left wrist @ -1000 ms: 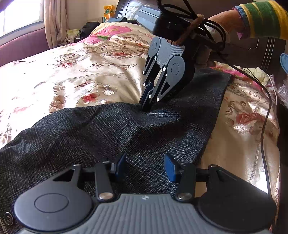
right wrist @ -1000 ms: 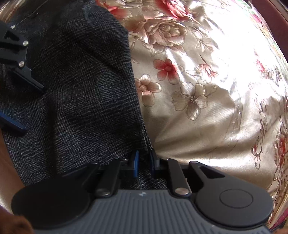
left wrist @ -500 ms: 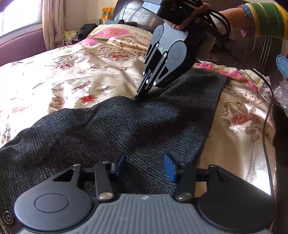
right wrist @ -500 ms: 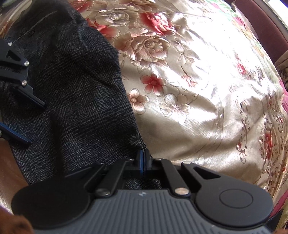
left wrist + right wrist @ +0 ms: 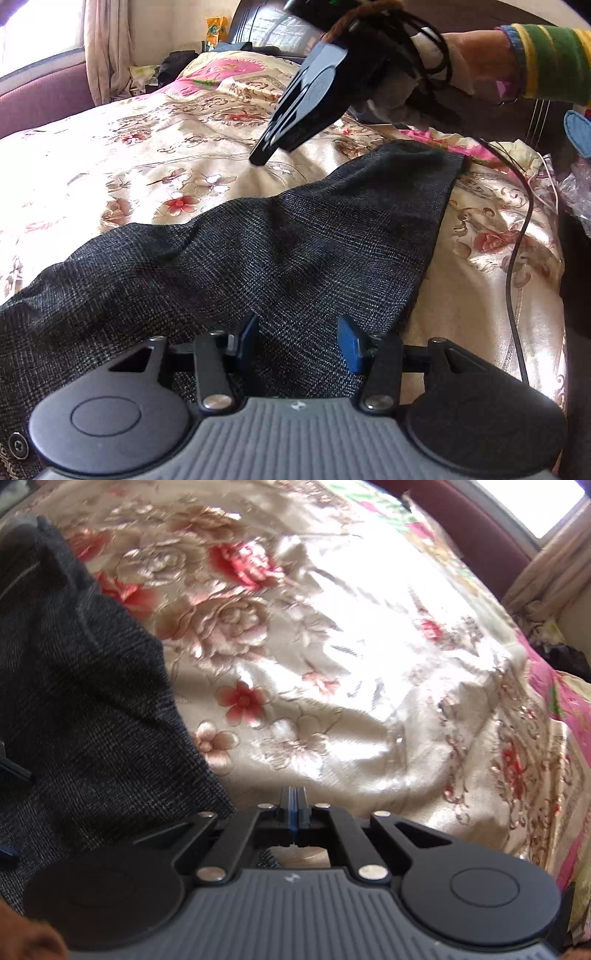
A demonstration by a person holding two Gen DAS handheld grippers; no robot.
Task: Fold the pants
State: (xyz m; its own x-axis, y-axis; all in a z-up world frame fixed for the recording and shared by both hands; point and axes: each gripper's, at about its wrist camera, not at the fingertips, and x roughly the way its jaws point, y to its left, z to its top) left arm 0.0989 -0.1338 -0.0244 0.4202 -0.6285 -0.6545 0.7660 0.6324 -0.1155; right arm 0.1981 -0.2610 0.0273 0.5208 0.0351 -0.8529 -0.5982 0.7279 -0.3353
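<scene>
Dark grey checked pants (image 5: 295, 266) lie stretched across the floral bedspread (image 5: 166, 155). They also show at the left of the right wrist view (image 5: 85, 709). My left gripper (image 5: 297, 341) is open, its blue-padded fingers low over the pants fabric near the right edge. My right gripper (image 5: 258, 160) is lifted above the bedspread just beyond the pants' far edge. In its own view (image 5: 293, 808) its fingers are shut together with nothing between them, over the bedspread (image 5: 332, 664) beside the pants' edge.
A black cable (image 5: 517, 240) hangs from the right gripper along the bed's right side. Pillows and dark clothes (image 5: 177, 64) lie at the bed's head. A maroon padded ledge (image 5: 40, 107) and a curtain (image 5: 107, 48) line the far side.
My right gripper closed at the pants' far edge, then lifted and moved away over the bedspread with nothing in it. The pants' far edge now lies pulled nearer. My left gripper stayed put.
</scene>
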